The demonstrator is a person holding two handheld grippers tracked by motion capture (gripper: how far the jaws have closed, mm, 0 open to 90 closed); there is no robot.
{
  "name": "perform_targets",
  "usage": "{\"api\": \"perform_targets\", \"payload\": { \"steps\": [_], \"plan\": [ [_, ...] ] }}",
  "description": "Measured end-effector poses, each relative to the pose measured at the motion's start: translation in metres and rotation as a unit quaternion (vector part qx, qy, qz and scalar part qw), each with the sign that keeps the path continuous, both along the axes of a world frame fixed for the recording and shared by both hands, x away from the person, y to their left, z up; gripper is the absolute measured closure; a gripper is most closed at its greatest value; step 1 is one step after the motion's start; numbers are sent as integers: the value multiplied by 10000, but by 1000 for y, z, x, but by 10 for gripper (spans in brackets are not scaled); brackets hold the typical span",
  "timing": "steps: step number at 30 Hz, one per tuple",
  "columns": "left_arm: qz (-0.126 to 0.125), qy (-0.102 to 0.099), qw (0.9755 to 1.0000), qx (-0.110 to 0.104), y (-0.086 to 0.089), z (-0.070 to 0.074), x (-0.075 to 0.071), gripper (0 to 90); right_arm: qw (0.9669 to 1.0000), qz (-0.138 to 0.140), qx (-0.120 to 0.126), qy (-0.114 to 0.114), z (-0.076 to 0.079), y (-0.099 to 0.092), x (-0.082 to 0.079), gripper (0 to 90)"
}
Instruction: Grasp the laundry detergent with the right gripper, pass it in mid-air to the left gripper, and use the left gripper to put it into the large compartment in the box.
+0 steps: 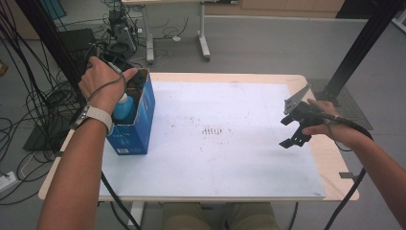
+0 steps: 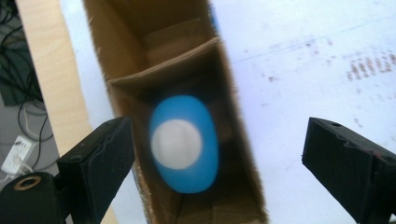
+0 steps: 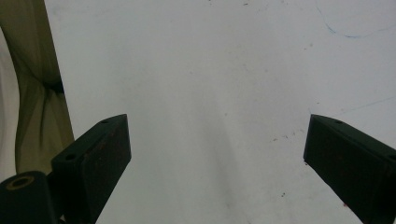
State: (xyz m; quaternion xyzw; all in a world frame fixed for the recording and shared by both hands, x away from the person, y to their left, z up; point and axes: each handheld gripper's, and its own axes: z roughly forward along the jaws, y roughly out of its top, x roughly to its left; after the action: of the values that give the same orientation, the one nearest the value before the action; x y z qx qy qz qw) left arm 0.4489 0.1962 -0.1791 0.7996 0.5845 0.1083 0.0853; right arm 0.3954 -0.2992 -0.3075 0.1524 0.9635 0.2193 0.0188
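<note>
Left claw [image 2: 217,154] hangs over the open top of the box [image 2: 187,74], its black jaws standing wide apart with nothing pressed between them. In the left gripper view the jaws rise from the lower corners of the frame, and the bottle [image 2: 184,144] shows between and below them as a blurred blue oval with a white cap, standing inside the box in the compartment nearer the bottom of the frame. A cardboard divider [image 2: 159,70] crosses the box above it. In the high view the left hand [image 1: 103,84] sits at the upper left, over the blue box [image 1: 139,127], which stands on the white sheet [image 1: 239,158] at the left edge of the table [image 1: 330,158]; the bottle [image 1: 125,106] peeks out just under the hand.

Right claw [image 1: 289,132] hovers at the right of the high view, over the sheet's right edge and well apart from the box. Its jaws also stand apart, with bare white sheet [image 3: 210,93] between them in the right gripper view.
</note>
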Motion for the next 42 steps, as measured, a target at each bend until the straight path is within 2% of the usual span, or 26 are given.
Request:
{"api": "perform_targets", "payload": {
  "steps": [3,10,16,18,19,23,25,37,39,42],
  "plan": [
    [-226,18,9997,-74,-9,7,-1,97,10000,-10,5,-1,1,-1,0,75],
    [-717,-30,9974,-69,-35,20,-5,91,10000,-42,-2,7,3,-2,-1,75],
    [-1266,-119,9919,1,-54,26,-5,97,10000,-65,35,37,5,-3,-3,75],
    [-1469,-109,9891,-38,-58,26,-5,96,10000,-59,45,28,6,-4,-3,75],
    [-1612,-89,9869,-37,-62,26,-6,97,10000,-68,43,33,7,-4,-4,75],
    [-1970,-39,9804,32,-76,23,-9,92,9999,-97,55,21,9,-4,-4,75],
    [-2094,-41,9778,24,-82,22,-10,91,9999,-114,64,24,10,-5,-5,75],
    [-2879,74,9576,99,-113,12,-16,86,9998,-171,74,11,11,-8,-7,74],
    [-2961,97,9550,109,-116,10,-16,87,9998,-171,70,21,11,-8,-7,74],
    [-3179,156,9479,155,-122,8,-19,88,9998,-173,63,22,11,-7,-6,74]
  ]
}}
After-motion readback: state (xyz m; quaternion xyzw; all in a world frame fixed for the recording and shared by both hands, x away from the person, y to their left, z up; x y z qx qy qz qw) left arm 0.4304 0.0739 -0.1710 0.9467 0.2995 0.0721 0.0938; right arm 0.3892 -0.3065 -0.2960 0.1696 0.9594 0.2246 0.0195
